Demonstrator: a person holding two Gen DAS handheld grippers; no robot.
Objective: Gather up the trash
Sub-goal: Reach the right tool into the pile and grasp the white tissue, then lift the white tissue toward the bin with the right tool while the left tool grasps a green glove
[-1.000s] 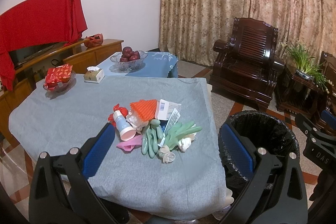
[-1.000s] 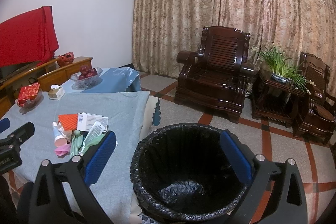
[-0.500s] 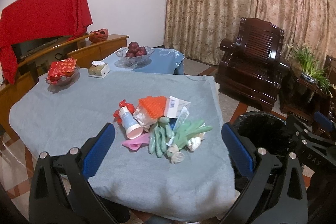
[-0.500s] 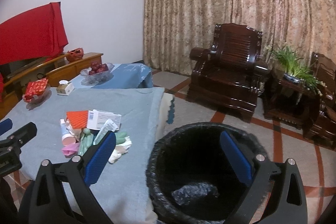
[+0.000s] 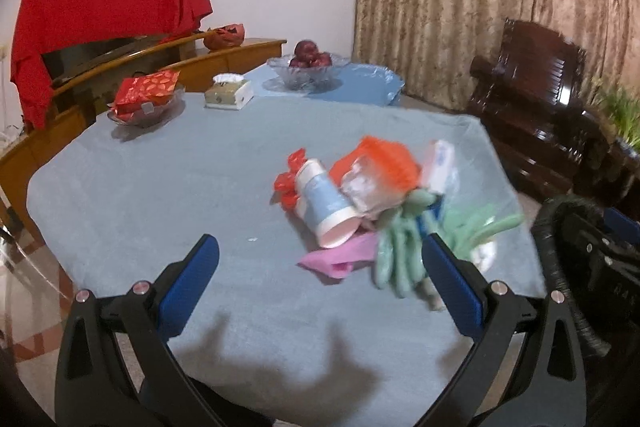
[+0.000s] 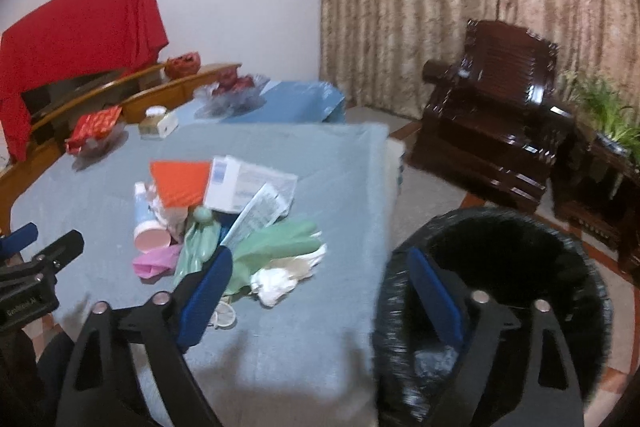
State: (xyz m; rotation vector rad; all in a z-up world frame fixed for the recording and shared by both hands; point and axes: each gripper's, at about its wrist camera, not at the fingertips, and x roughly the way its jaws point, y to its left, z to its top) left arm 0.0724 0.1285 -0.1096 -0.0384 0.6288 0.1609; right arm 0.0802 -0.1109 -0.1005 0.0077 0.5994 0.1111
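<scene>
trash pile on grey tabletop, 1 o'clock of left gripper, jaws wide, empty | right view alone shows bin interior, 3 o'clock of pile | right gripper jaws closing, nothing between

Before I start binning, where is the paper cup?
The paper cup lies on its side at the pile's left edge, between the red wrapper and the pink wrapper.
</scene>
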